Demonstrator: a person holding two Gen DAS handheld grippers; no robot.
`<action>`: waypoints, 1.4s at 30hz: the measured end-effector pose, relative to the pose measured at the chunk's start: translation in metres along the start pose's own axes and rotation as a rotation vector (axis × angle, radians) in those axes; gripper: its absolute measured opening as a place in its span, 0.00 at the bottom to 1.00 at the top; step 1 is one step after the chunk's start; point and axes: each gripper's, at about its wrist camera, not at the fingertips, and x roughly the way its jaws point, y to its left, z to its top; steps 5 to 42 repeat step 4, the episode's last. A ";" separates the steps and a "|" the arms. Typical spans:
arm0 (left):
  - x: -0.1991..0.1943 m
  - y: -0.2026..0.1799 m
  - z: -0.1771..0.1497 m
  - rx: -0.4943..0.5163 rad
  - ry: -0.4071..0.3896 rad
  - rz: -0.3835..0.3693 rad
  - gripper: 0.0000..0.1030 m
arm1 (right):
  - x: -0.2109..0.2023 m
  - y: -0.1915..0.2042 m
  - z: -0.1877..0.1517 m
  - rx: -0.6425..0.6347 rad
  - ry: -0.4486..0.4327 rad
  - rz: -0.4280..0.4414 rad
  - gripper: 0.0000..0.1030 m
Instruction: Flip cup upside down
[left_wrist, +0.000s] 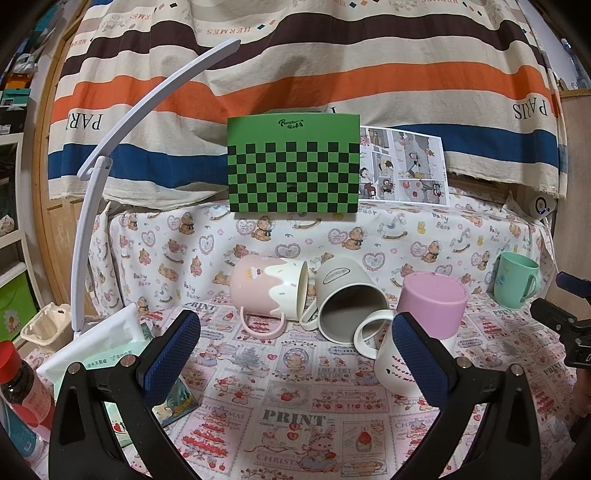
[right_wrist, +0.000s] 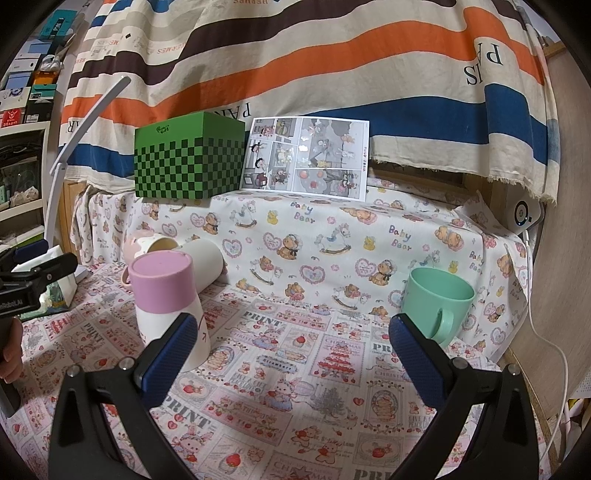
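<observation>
The green cup (right_wrist: 436, 297) is standing upright, mouth up, on the printed cloth (right_wrist: 295, 369) at the right, just before the bear-cloth ledge (right_wrist: 332, 229), so by my reading its flip is yet to begin. The pink-based mug (right_wrist: 166, 295) is sitting mouth down already; the pink mug (left_wrist: 267, 286) and grey mug (left_wrist: 347, 302) are lying on their sides. The right gripper (right_wrist: 291, 354) is hovering low, jaws apart and empty, aimed between the green cup and the inverted mug. The left gripper (left_wrist: 295, 350) is hanging open too, its right finger overlapping the inverted mug in view; contact is unclear.
</observation>
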 end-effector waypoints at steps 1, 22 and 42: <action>0.000 0.000 0.000 0.001 0.002 -0.005 1.00 | 0.000 -0.001 0.000 0.003 0.002 0.000 1.00; 0.000 -0.002 -0.001 0.008 0.004 -0.015 1.00 | 0.000 -0.002 -0.003 0.007 0.005 0.000 1.00; 0.000 -0.002 -0.001 0.008 0.004 -0.015 1.00 | 0.000 -0.002 -0.003 0.007 0.005 0.000 1.00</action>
